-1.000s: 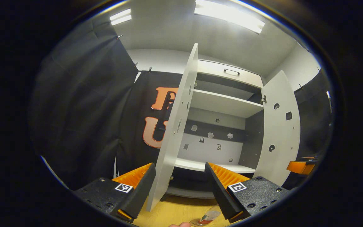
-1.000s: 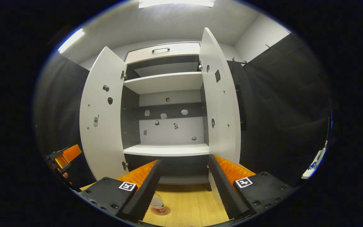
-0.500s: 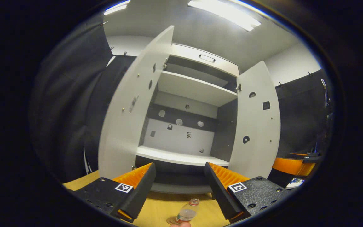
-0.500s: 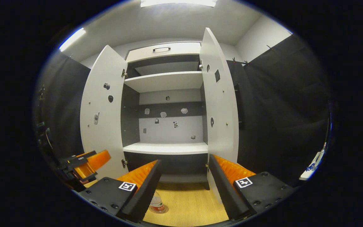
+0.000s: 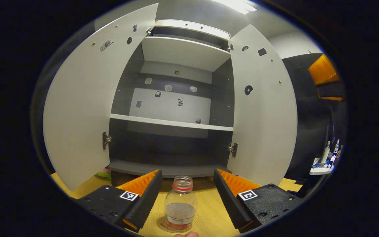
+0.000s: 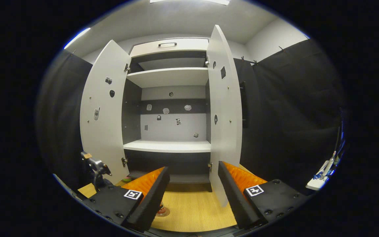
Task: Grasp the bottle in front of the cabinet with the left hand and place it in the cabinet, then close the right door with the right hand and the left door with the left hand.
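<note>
Clear bottle (image 5: 180,206) – red neck ring, red label; cabinet (image 5: 173,52) white, dark inside; tabletop (image 6: 192,210) light wood-grain.

The left gripper (image 5: 187,194) is showing two wedge-shaped fingers (image 5: 145,196) with ribbed inner faces, each mounted on a textured block (image 5: 268,202) that is carrying recessed screws and a square black-and-white fiducial marker (image 5: 129,195). The right gripper (image 6: 192,194) is presenting the same build: ribbed wedge fingers (image 6: 235,194), screw-fastened blocks (image 6: 113,202), one marker (image 6: 254,190) per side.
</note>
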